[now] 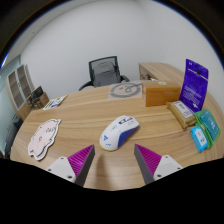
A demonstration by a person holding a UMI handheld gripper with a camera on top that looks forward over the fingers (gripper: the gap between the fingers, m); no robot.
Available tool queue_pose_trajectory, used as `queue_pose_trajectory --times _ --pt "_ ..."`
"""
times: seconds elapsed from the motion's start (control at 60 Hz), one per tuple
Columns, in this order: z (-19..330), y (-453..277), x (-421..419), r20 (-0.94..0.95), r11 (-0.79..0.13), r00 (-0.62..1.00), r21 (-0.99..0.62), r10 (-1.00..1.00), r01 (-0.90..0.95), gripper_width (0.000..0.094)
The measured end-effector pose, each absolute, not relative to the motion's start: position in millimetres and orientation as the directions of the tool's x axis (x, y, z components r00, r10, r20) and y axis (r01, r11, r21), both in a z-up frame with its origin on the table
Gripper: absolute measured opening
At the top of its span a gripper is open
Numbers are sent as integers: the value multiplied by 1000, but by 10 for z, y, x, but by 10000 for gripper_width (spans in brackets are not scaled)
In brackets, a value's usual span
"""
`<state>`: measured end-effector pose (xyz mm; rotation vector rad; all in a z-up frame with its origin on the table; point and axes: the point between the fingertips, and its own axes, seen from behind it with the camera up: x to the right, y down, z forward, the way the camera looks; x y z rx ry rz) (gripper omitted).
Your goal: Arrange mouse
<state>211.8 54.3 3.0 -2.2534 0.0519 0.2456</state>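
The wooden bench (95, 115) filled the middle of the frame, an office chair (105, 71) behind it at upper centre. A purple box (194, 83) stood at right. A cartoon-shaped mat (42, 137) lay at lower left. The white mouse (119, 131) sat at centre, just ahead of the gripper (115, 158), whose jaws were apart, holding nothing.
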Motion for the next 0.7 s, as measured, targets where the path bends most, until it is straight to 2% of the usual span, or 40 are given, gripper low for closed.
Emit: queue_pose_trajectory --times 0.333,0.45,0.533,0.567,0.583,0.7 --pt "-58 1435 1975 -111 -616 985 -788 135 -4 821" --pt "-111 1642 1956 3 -601 985 -792 174 109 818" --pt "-107 1719 1919 -9 -588 985 -803 171 94 729" --pt "-110 1729 1908 0 -578 984 -810 177 104 628" --pt "-107 1732 1900 1 -569 983 -815 181 106 540" --pt "-125 1711 1890 0 -581 988 -808 156 91 485"
